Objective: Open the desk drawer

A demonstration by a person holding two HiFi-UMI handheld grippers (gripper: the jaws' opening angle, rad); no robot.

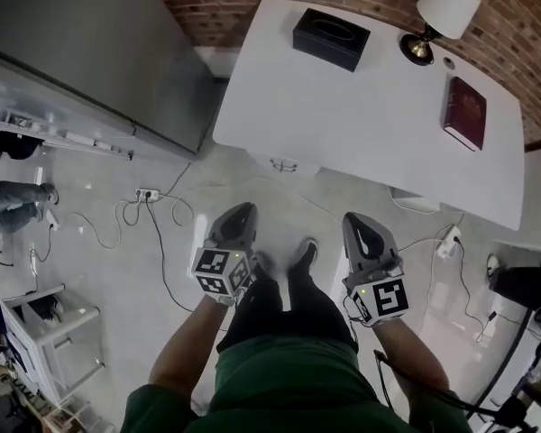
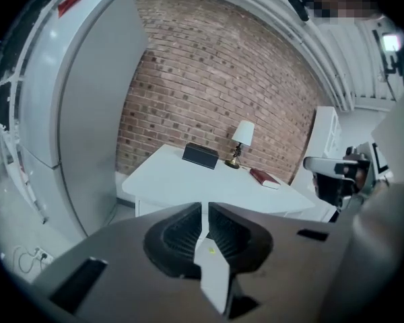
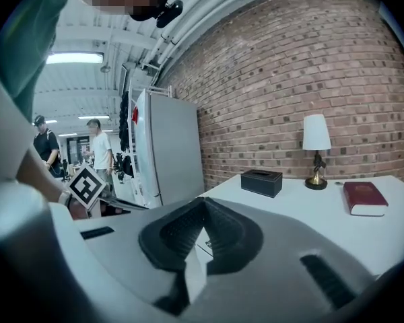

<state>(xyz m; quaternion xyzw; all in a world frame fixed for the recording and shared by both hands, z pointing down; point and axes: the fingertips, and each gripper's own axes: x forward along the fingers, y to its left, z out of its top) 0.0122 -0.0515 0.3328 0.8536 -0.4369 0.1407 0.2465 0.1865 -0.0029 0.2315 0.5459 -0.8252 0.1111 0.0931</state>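
i read this as a lab or test hall with an office corner staged inside it.

office set: brick wall (image 3: 310,66) behind a white tabletop (image 1: 361,115). the tabletop carries a shaded lamp (image 1: 444,12), a black tissue box (image 1: 331,38) and a red book (image 1: 464,113).

hall: bare pale floor (image 1: 99,278) strewn with loose cables (image 1: 160,251) and a power strip (image 1: 146,194). a tall grey cabinet (image 1: 90,52) stands just beside the tabletop. a ceiling strip light (image 3: 74,58) hangs under exposed beams. people (image 3: 101,155) stand further back among racks and gear. a white cart (image 1: 45,323) sits at the edge of my head view.
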